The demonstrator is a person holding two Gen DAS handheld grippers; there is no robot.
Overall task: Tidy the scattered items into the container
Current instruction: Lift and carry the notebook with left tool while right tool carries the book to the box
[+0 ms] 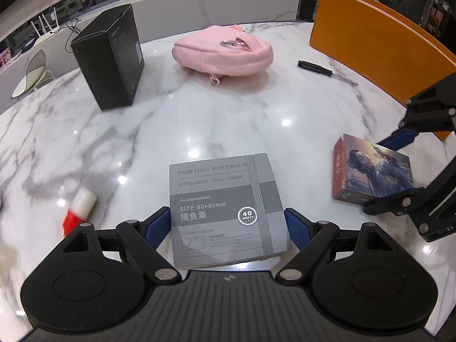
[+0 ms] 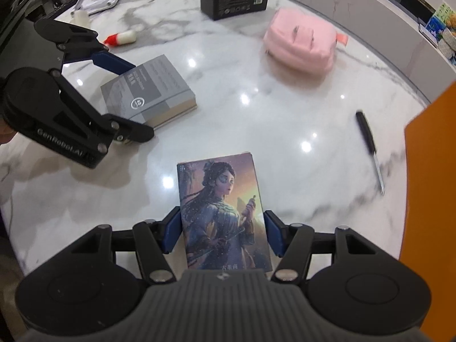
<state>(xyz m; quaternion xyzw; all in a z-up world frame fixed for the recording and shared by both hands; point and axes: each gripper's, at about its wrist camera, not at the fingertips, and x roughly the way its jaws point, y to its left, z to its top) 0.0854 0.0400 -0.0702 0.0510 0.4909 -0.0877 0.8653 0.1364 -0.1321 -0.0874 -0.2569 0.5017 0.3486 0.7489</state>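
Notebook (image 1: 225, 211) lies flat on the marble table (image 1: 199, 119), between the spread jaws of the left gripper (image 1: 227, 225); its pads stand beside its edges and do not press. Right gripper (image 2: 222, 235), also wide open, brackets the picture box (image 2: 223, 213), whose long axis runs away from the camera. Farther off lie a red-and-white tube (image 1: 79, 208), a screwdriver (image 1: 325, 71) pointing tip-first along the orange container (image 1: 379, 48), and a pink pouch (image 1: 222, 48). All of them are outside the container, so I judge the tidying is unfinished.

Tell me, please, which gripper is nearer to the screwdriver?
Right. The right gripper straddles the illustrated card box beside the screwdriver; the left gripper, around the grey notebook, sits farther away.
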